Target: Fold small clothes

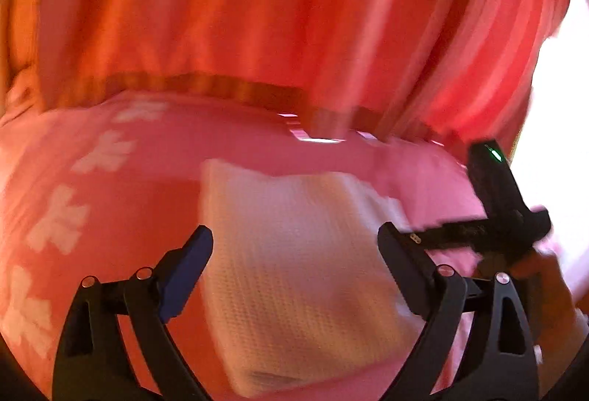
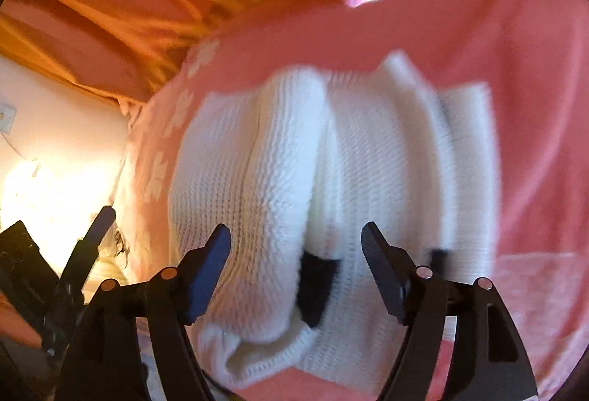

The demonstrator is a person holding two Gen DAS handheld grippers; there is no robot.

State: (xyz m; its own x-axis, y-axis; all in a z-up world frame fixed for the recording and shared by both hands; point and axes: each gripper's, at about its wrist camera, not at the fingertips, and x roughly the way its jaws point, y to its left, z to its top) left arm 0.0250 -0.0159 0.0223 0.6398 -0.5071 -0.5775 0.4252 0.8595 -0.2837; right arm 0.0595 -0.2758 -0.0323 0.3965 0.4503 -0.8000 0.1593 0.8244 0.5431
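Hovering wide open and empty, the left gripper (image 1: 296, 254) and right gripper (image 2: 296, 254) frame a white knitted garment (image 2: 331, 180) bunched on a pink bedspread (image 2: 515, 70); flattening its ridges before creasing seems wise.

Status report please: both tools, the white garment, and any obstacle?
Left tool open, holds nothing. Right tool open, holds nothing. White knit garment lies bunched on pink bedcover. No obstacle visible.
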